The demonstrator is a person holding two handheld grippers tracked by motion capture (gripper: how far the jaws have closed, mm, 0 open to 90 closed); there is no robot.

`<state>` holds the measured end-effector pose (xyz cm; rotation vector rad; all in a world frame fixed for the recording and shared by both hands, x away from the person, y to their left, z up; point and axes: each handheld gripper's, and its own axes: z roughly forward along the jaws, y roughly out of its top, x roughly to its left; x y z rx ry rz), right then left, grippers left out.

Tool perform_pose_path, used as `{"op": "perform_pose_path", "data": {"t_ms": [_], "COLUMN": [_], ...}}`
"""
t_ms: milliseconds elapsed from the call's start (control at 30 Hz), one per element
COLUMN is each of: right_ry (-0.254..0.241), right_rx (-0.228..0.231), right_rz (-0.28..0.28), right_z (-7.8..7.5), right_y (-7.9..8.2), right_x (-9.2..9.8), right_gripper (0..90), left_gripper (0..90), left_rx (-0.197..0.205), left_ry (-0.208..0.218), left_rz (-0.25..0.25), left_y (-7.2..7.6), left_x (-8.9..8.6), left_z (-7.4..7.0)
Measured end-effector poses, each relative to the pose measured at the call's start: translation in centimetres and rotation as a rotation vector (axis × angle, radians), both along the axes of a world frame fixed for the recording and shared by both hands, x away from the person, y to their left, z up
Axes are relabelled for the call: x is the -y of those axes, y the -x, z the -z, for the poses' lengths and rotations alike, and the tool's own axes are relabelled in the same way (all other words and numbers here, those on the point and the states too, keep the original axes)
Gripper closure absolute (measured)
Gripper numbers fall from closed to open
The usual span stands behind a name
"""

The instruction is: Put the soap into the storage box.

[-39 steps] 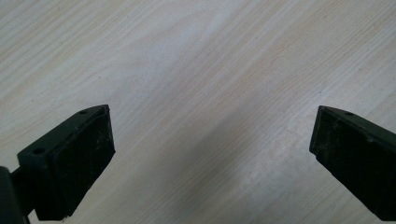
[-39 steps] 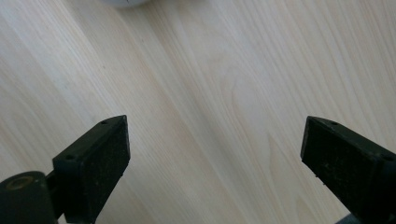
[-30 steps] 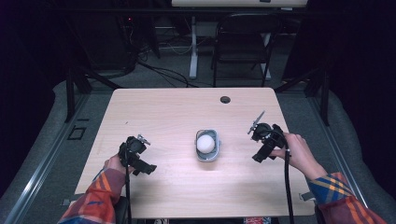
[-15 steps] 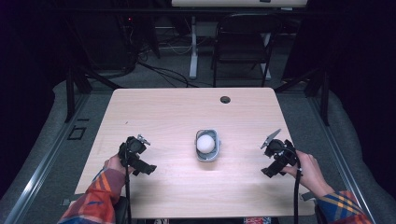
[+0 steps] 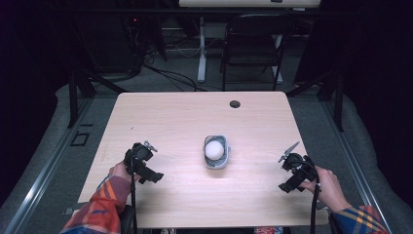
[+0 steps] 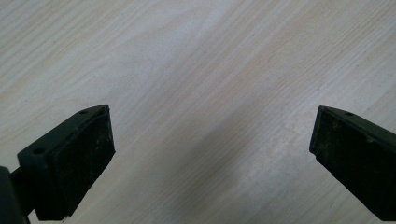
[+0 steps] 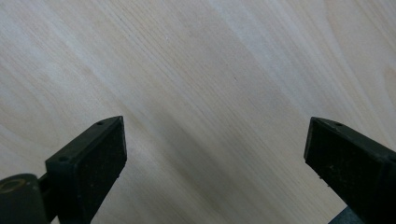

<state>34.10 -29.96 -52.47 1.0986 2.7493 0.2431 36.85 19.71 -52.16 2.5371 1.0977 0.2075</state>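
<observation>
A small grey cup (image 5: pixel 215 157) with a white ball (image 5: pixel 215 149) in it stands at the middle of the light wooden table (image 5: pixel 195 112). My left gripper (image 5: pixel 148 174) is held low over the table to the left of the cup. In the left gripper view its jaws (image 6: pixel 212 123) stand wide open over bare wood. My right gripper (image 5: pixel 291 179) is near the table's right front corner, well clear of the cup. In the right gripper view it (image 7: pixel 215 126) is open too, with nothing between the pads.
A round cable hole (image 5: pixel 235 104) sits near the table's far edge. A folding chair (image 5: pixel 253 44) and a white desk leg (image 5: pixel 200 48) stand on the floor behind the table. Metal floor rails (image 5: pixel 53 161) run along both sides.
My right gripper has moved to the right and toward the near edge, away from the cup, and has come down closer to the table. The left gripper has stayed put.
</observation>
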Motion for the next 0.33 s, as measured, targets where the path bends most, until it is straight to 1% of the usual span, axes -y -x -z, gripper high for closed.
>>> {"op": "perform_pose_path", "data": {"t_ms": [33, 67, 100, 133, 200, 267, 333], "right_ry": [0.0, 0.024, 0.024, 0.009, 0.018, 0.012, 0.015], "right_rx": [0.0, -0.036, -0.036, -0.027, -0.028, -0.034, -0.029], "right_rz": [0.0, -0.035, -0.035, -0.019, -0.018, -0.018, -0.015], "right_z": [0.0, -0.11, -0.11, 0.15, 0.17, 0.24, 0.25], "right_y": [0.0, -0.24, -0.24, -0.13, -0.16, -0.22, -0.19], "right_x": [0.0, 0.0, 0.0, -0.04, 0.0, 0.06, 0.04], "right_gripper": [5.5, 5.5, 5.5, 5.7, 5.7, 5.7, 5.7], "left_gripper": [0.0, 0.0, 0.0, 0.0, 0.0, 0.0, 0.0], "left_rx": [0.0, 0.001, 0.002, 0.001, 0.002, -0.001, 0.001], "left_ry": [0.0, 0.0, 0.0, 0.001, 0.003, 0.004, 0.004], "left_rz": [0.0, 0.0, 0.0, 0.001, 0.001, 0.0, 0.0], "left_y": [0.0, 0.02, 0.01, 0.02, -0.01, -0.04, -0.04], "left_x": [0.0, 0.01, 0.01, 0.01, 0.0, 0.01, 0.02], "left_z": [0.0, -0.01, -0.02, -0.02, -0.02, -0.01, -0.02]}}
